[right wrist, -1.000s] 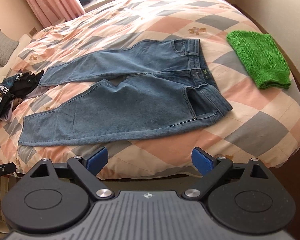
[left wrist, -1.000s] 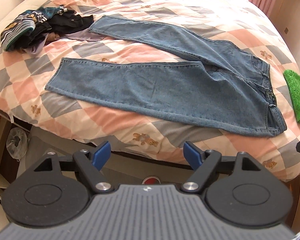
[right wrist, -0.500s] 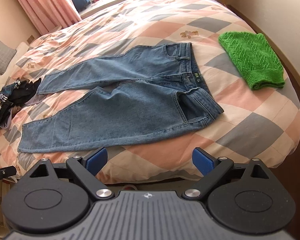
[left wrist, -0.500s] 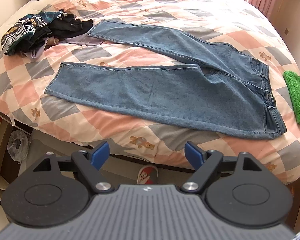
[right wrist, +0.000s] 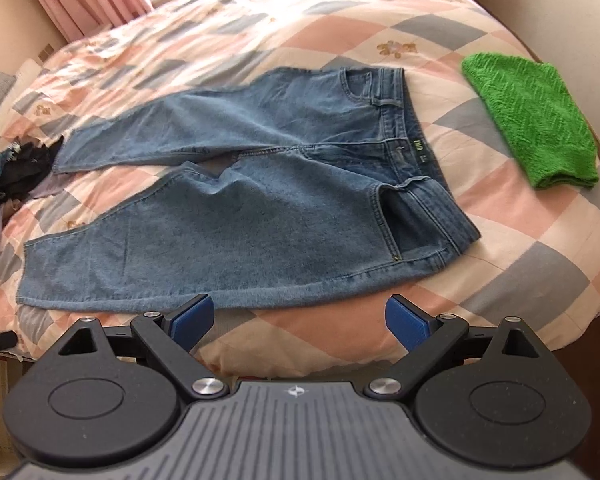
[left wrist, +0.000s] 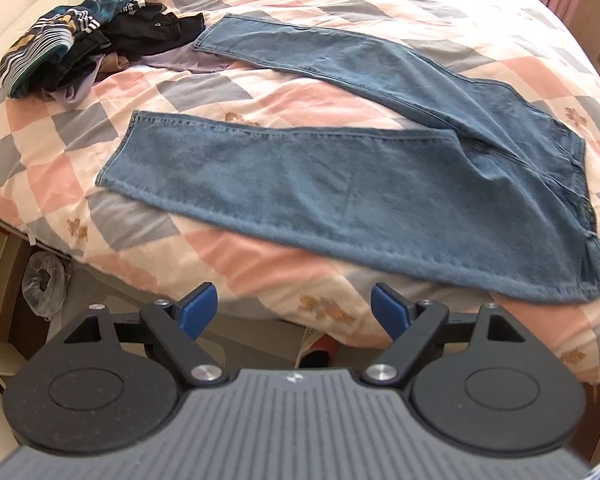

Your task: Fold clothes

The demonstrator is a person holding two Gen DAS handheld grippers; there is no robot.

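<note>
A: Where are the blue jeans (left wrist: 340, 184)?
B: Spread flat on the checked quilt (left wrist: 260, 92), legs apart pointing left, waistband right, near leg along the bed's edge.
A: The grippers?
B: Left gripper (left wrist: 296, 310) and right gripper (right wrist: 300, 320) both gape wide, empty, off the near edge.
A: Around them?
B: Folded green knit (right wrist: 532, 120) right; heap of dark clothes (left wrist: 84, 52) far left.

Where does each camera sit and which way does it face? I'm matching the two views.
Left wrist: on the left claw, open, facing the leg end of the blue denim jeans on the checked quilt.
Right wrist: on the right claw, open, facing the jeans' waistband and the folded green knit.
Shared: jeans, quilt, dark clothes pile.
</note>
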